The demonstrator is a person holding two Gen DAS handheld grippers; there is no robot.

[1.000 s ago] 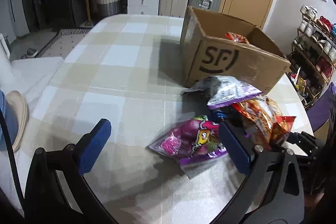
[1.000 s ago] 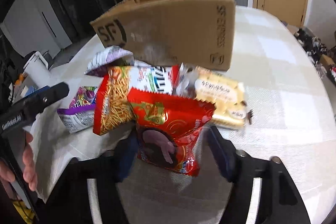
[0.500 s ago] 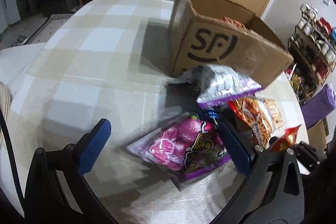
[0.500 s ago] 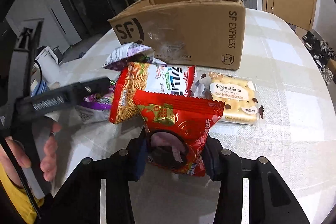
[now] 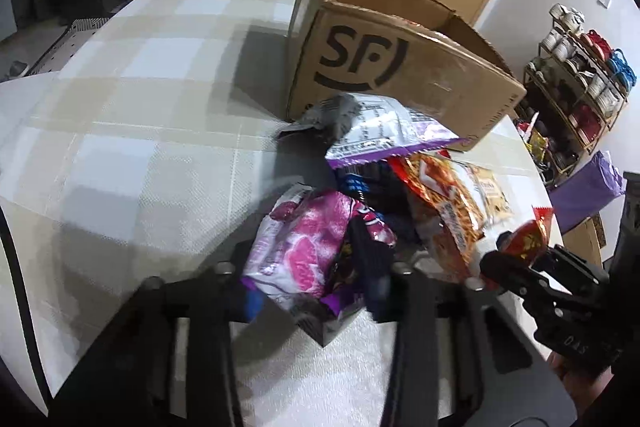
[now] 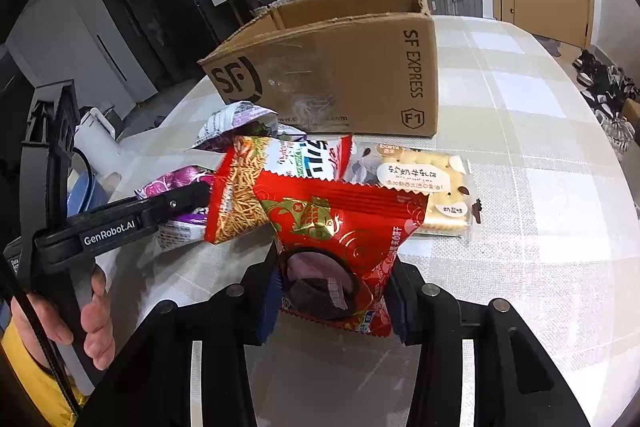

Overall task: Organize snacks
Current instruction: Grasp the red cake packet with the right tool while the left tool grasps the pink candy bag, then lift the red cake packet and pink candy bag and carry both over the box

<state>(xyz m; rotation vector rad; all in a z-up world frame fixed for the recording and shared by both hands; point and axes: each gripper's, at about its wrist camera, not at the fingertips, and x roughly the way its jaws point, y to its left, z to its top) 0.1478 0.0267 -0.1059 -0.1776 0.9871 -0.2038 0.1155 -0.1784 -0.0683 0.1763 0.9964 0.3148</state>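
Where the checked cloth covers the counter [image 5: 132,99], we list one open cardboard box [image 5: 400,67] marked SF, standing at the far side, with a heap of snack packets lying just in front of it.

Item one: a pink-and-purple packet [image 5: 304,247], at the near edge of the heap. The left gripper [image 5: 312,283] has its jaws closing on this packet, which sits between them and bulges under the squeeze; the blur there leaves us only fairly sure the pads press it.

Item two: a red foil packet [image 6: 340,235], lifted at its near end. The right gripper [image 6: 332,303] holds it with jaws drawn narrow, one pad against each side of the packet's lower part.

Item three: a noodle-snack packet [image 6: 248,195], red and white, lying behind the red foil packet and partly over the pink-and-purple one.

Item four: a cracker packet [image 6: 420,187], flat on the counter to the right, near the box.

Item five: a white-and-purple packet [image 5: 380,131], leaning against the box front.
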